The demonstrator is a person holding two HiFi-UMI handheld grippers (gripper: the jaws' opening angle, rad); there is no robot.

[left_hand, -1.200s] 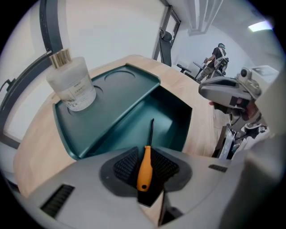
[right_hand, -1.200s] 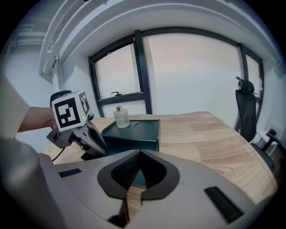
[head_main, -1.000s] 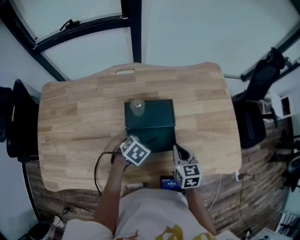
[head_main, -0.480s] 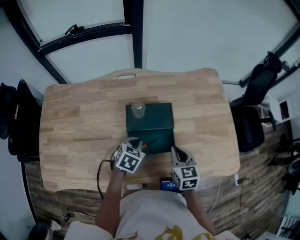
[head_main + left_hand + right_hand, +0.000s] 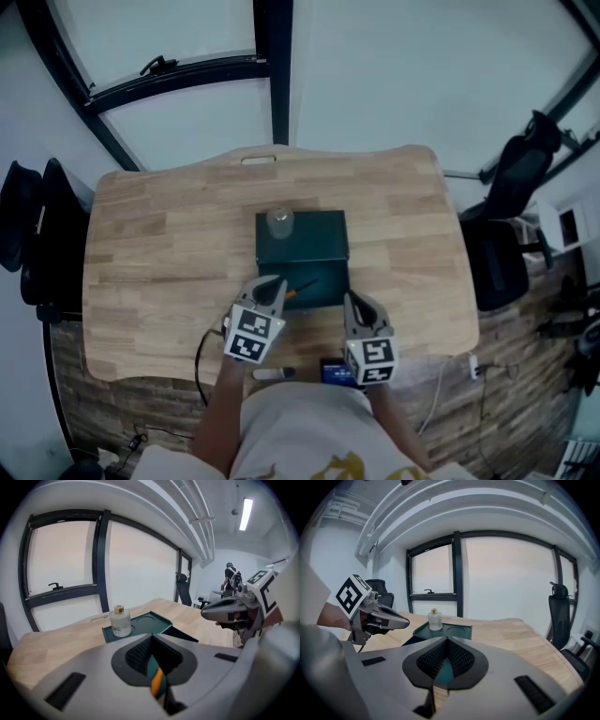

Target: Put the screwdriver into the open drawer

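Screwdriver (image 5: pixel 298 288) lies in the open drawer (image 5: pixel 330 287) of the green box (image 5: pixel 314 242), its orange handle nearest me; my left gripper (image 5: pixel 274 284) hangs just beside that handle at the drawer's near left corner, fingers together and holding nothing, with the orange showing only through the thin slit beneath them; my right gripper (image 5: pixel 354 302) sits at the near right corner, fingers likewise together and empty; a small glass bottle (image 5: pixel 278 222) stands on the box's top, far left; all of it rests on the wooden table (image 5: pixel 159 253).
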